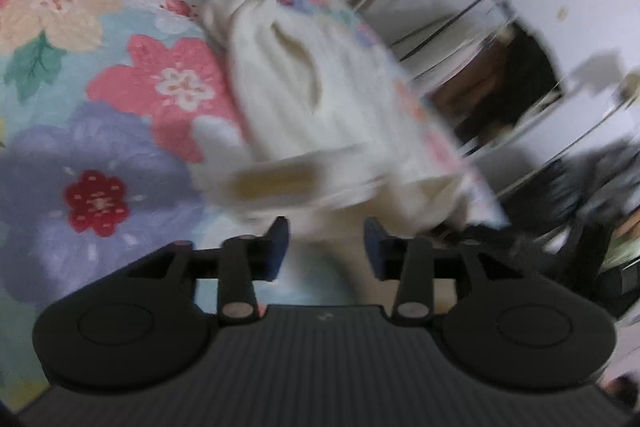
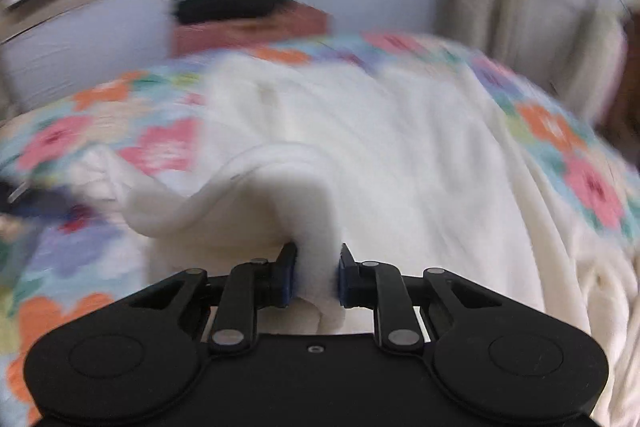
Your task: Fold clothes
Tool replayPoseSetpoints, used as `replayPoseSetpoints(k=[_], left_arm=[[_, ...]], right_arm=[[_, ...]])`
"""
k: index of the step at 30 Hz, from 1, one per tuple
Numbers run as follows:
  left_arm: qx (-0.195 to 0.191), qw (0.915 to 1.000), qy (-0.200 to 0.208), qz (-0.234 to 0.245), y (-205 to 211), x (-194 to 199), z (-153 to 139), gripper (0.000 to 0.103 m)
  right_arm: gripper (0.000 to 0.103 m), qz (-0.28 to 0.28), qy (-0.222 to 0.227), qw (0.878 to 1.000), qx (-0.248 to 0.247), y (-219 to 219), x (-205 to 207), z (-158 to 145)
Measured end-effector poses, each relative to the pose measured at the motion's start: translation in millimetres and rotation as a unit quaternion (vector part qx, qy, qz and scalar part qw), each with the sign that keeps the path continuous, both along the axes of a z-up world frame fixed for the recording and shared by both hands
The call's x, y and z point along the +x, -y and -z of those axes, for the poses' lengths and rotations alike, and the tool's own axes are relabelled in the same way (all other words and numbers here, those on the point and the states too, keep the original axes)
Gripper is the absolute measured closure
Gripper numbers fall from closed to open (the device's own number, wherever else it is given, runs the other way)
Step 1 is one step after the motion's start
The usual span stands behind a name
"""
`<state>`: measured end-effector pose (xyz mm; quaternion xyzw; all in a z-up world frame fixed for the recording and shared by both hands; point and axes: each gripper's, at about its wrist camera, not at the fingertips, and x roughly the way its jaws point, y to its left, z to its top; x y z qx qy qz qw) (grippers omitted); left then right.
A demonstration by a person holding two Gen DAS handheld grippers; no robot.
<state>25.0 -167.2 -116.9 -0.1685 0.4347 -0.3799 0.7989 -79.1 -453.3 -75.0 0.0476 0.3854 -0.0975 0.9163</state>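
On the flowered bed (image 2: 560, 131), the soft, limp cream garment (image 2: 400, 155) lies bunched, right tongs (image 2: 316, 269) pinching a thick fold, left tongs (image 1: 326, 247) spread; likely best gripped at edges.

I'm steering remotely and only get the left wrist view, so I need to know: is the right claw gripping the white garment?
Observer: Yes, the right claw is shut on a bunched fold of the white garment.
Operator: Does the cloth lie flat beyond that?
Observer: Mostly. It spreads across the floral bedspread, with a raised fold just beyond the fingers.
Operator: Anything at the far end of the bed?
Observer: A reddish-brown box with a dark item on top, too blurred to identify.
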Motion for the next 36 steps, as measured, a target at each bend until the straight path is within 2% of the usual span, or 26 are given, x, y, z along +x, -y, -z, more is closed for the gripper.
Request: replayPoseSetpoints(k=[2,4,5,7,10,11,12,14,16,19,22,23,25,27,28,31,32,33,35,36], left_arm=[[0.013,0.9998,-0.008,0.013,11.7,-2.8,10.6,0.047],[-0.002,0.9988,-0.040,0.029,22.5,-2.1,22.2,0.047],[-0.004,0.9985,-0.043,0.034,28.7,-2.9,25.2,0.047],[0.004,0.9988,-0.029,0.039,40.5,-6.9,27.9,0.046],[0.006,0.9991,-0.013,0.039,48.4,-10.2,30.2,0.042],[-0.005,0.9994,-0.018,0.029,47.3,-9.2,31.6,0.042],[-0.010,0.9999,-0.010,-0.003,45.2,-9.4,32.3,0.042],[0.004,0.9980,0.034,-0.053,46.8,-10.5,33.2,0.038],[0.031,0.9957,0.052,-0.070,51.2,-8.9,35.7,0.037],[0.090,0.9869,0.112,-0.073,55.9,-13.8,32.4,0.033],[0.103,0.9820,0.150,-0.051,57.2,-17.1,23.0,0.031],[0.112,0.9781,0.170,-0.043,59.3,-18.3,19.7,0.028],[0.137,0.9675,0.212,-0.023,64.6,-21.2,14.2,0.023],[0.173,0.9585,0.227,0.012,77.3,-21.9,7.0,0.021],[0.198,0.9512,0.234,0.034,85.6,-21.1,3.3,0.021],[0.217,0.9307,0.285,0.075,100.1,-27.0,-1.8,0.021],[0.222,0.9253,0.295,0.086,105.2,-29.0,-0.7,0.024],[0.231,0.9226,0.294,0.095,110.9,-30.3,2.6,0.052],[0.256,0.9217,0.274,0.100,120.3,-32.5,10.3,0.092],[0.258,0.9207,0.277,0.095,121.4,-36.2,11.1,0.092]], right_arm=[[0.080,0.040,-0.003,0.998,0.041,22.3,-3.1,10.6],[0.080,0.063,0.004,0.995,0.071,32.9,-10.7,20.8],[0.080,0.071,0.005,0.994,0.087,36.3,-14.5,24.8],[0.080,0.082,0.025,0.988,0.131,40.6,-25.3,27.4],[0.080,0.054,0.064,0.980,0.180,35.1,-34.9,21.6],[0.080,0.044,0.069,0.979,0.189,31.7,-38.0,19.3],[0.080,0.033,0.073,0.977,0.197,28.3,-41.1,16.9],[0.080,0.020,0.051,0.985,0.166,20.7,-35.4,18.7],[0.080,0.019,0.028,0.987,0.158,17.9,-29.0,28.8],[0.080,0.032,0.024,0.984,0.171,23.7,-27.3,39.9],[0.080,0.044,0.033,0.978,0.199,32.4,-31.3,43.8],[0.080,0.041,0.033,0.979,0.198,32.8,-31.2,42.7],[0.080,0.031,0.034,0.980,0.191,31.2,-32.2,38.6],[0.080,0.012,0.035,0.983,0.178,28.1,-30.7,32.5],[0.080,-0.001,0.034,0.985,0.168,26.0,-29.9,29.8],[0.080,-0.025,0.020,0.988,0.153,24.2,-25.6,30.0],[0.080,-0.029,0.020,0.988,0.152,24.6,-24.8,30.4],[0.080,-0.033,0.021,0.988,0.151,24.9,-24.3,30.7],[0.078,-0.040,0.025,0.987,0.151,25.8,-24.8,30.7],[0.077,-0.041,0.032,0.986,0.158,26.4,-26.1,29.7]])
